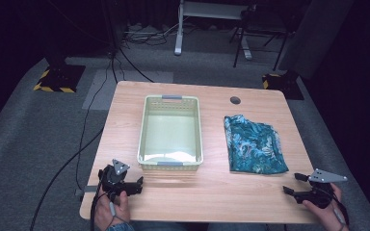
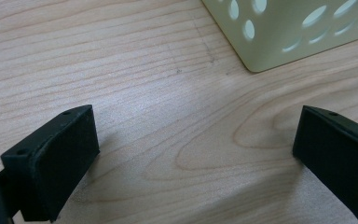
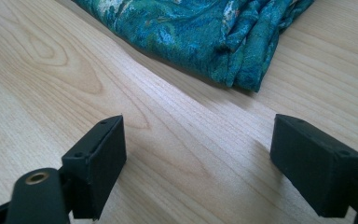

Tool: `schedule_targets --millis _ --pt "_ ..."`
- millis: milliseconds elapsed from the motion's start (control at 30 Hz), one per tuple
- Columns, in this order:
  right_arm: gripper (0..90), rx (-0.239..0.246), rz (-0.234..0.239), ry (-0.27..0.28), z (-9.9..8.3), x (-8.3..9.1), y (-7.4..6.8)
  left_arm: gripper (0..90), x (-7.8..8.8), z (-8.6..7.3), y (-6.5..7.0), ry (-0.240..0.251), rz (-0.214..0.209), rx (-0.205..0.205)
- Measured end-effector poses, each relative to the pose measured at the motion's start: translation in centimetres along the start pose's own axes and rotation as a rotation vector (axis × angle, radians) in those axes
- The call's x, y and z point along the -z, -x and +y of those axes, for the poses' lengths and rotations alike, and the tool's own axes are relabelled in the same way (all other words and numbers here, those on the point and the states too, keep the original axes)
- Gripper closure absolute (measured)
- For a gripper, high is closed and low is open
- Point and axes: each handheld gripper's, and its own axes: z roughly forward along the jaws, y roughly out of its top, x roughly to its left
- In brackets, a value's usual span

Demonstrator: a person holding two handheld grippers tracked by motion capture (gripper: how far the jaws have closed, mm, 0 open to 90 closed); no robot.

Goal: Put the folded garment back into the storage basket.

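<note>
A pale green plastic basket (image 1: 146, 126) with nothing in it stands in the middle of the wooden table (image 1: 212, 187). To its right lies a folded teal patterned cloth (image 1: 253, 144). My left gripper (image 1: 137, 184) rests near the front left edge, just below the basket's near left corner (image 2: 261, 60). Its jaws stand wide apart over bare wood (image 2: 191, 154). My right gripper (image 1: 291, 185) is at the front right, open, a short way from the cloth's near corner (image 3: 242, 70). Nothing sits between either pair of jaws.
A round cable hole (image 1: 235, 100) is in the table's back right. Black cables (image 1: 84, 130) run over the grey carpet on the left. Beyond the table stand white desk legs (image 1: 179, 33) and yellow-black striped bases (image 1: 53, 79).
</note>
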Motion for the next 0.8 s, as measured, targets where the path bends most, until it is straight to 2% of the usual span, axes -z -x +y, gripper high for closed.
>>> schedule_targets --millis 800 --pt "13.9 -0.007 -0.017 -0.004 0.09 -0.01 -0.08 0.3 0.0 0.01 -0.01 0.0 -0.001 -0.001"
